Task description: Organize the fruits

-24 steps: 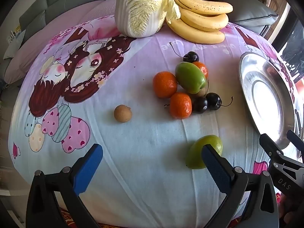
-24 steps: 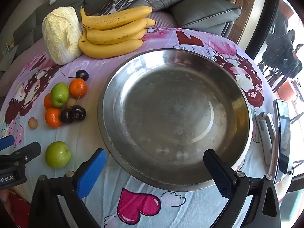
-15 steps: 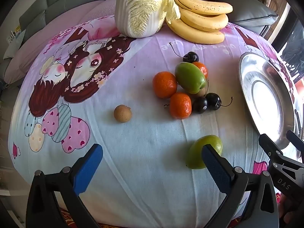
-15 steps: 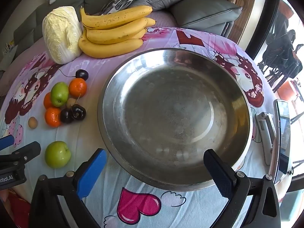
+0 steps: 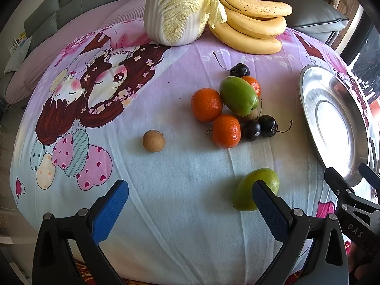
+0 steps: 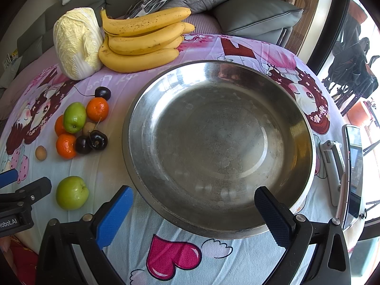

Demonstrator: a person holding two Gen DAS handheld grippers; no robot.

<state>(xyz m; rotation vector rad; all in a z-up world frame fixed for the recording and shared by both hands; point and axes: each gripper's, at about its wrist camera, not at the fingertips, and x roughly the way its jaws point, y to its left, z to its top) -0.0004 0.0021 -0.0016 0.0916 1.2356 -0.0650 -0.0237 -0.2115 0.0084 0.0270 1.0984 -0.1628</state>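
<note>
Two hand-held grippers, both tilted steeply down over a round table dressed in a cartoon-print cloth [image 5: 166,213].

Left gripper [image 5: 190,204]: blue pads spread wide, nothing between them, only bare cloth below. Just beyond its right finger, partly hidden behind that pad, a lone green fruit [image 5: 256,187]. Ahead and slightly left of the gap, a small brown longan [image 5: 153,140], well apart from everything else. Farther ahead and to the right, a tight cluster: a second green fruit [image 5: 238,95] leaning on top, three small oranges [image 5: 207,104] around it, two dark cherries [image 5: 260,127] touching at the cluster's right edge, a third cherry [image 5: 239,70] at its far side, a second brownish fruit barely visible underneath. At the far edge of the table, a napa cabbage [image 5: 180,9] with a bunch of bananas [image 5: 254,21] touching it on the right. Off to the right, the rim of a steel basin [image 5: 306,109], with the other gripper's black finger in front of it.

Right gripper [image 6: 193,213]: pads likewise fully spread, empty, hovering over the near rim of the basin, with the bare bowl straight ahead. Fruit all to its left, none in the basin: lone green fruit nearest, beside the left pad; cluster farther ahead-left; cabbage and bananas at the far left. To the right of the right finger, a phone [image 6: 353,171] and a silver metal tool [image 6: 332,166] at the table's edge. Sofa cushions [image 6: 256,11] beyond the table.
</note>
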